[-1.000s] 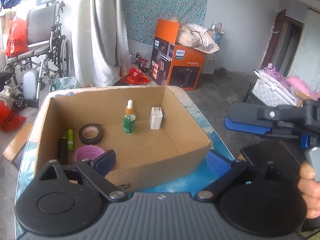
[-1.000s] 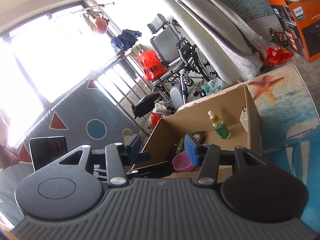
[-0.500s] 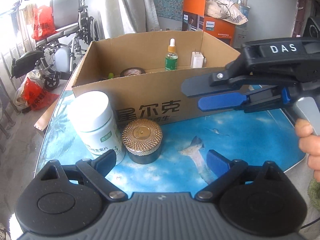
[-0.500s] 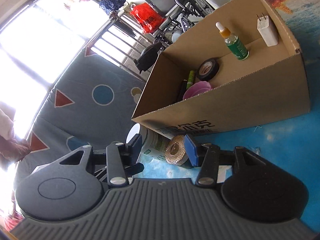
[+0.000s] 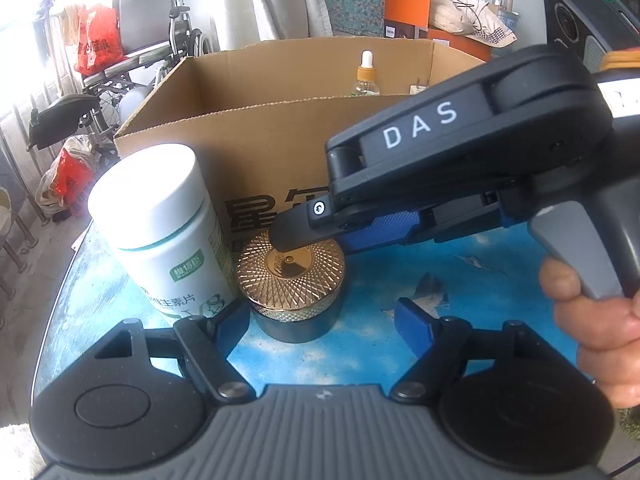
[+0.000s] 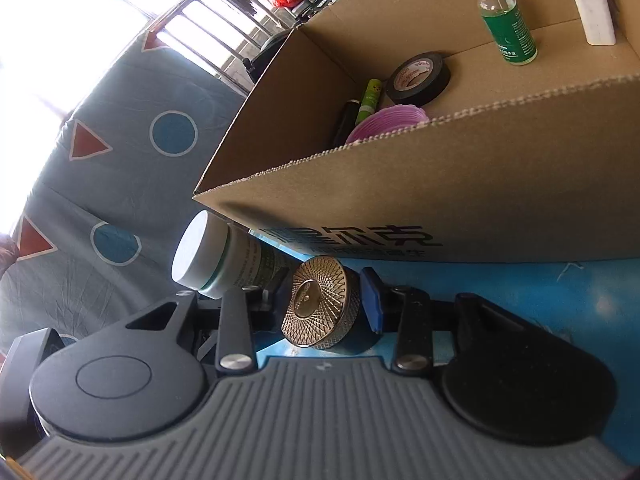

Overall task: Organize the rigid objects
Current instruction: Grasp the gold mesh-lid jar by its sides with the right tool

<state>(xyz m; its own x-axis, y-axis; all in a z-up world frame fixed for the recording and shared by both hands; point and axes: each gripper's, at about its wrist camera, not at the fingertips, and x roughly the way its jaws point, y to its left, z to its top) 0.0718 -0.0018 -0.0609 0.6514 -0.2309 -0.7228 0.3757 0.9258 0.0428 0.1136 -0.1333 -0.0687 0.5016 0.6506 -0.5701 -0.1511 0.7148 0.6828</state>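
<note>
I hold 2 sets of tongs over a blue ocean-print table [image 5: 460,268]. The gold-lidded jar [image 5: 291,280] stands on the table just in front of the open cardboard box [image 5: 280,140], with the white vitamin bottle [image 5: 160,232] upright just beside it on its left; whether jar and bottle touch I cannot tell.

My right gripper [image 6: 326,300] has just been closing, and the jar sits between its 2 fingers. Seen from the right wrist, the blue pad [image 6: 371,302] stands just beside the jar's side and the dark finger on the other side is close against the lid's edge. Whether the pads already press the jar I cannot tell. From the left wrist, that gripper reaches in from the right, its upper black finger lying across the lid's top.

My left gripper [image 5: 320,324] has also just been closing, yet its jaws are spread wide. The jar is between its fingertips but further forward, touching neither blue pad, and the bottle's base sits right by the left fingertip.

Inside the box I see a green dropper bottle [image 6: 506,20], a white charger plug [image 6: 592,8], a black tape roll [image 6: 418,78], a pink lid [image 6: 386,124] and a green tube [image 6: 370,98].
</note>
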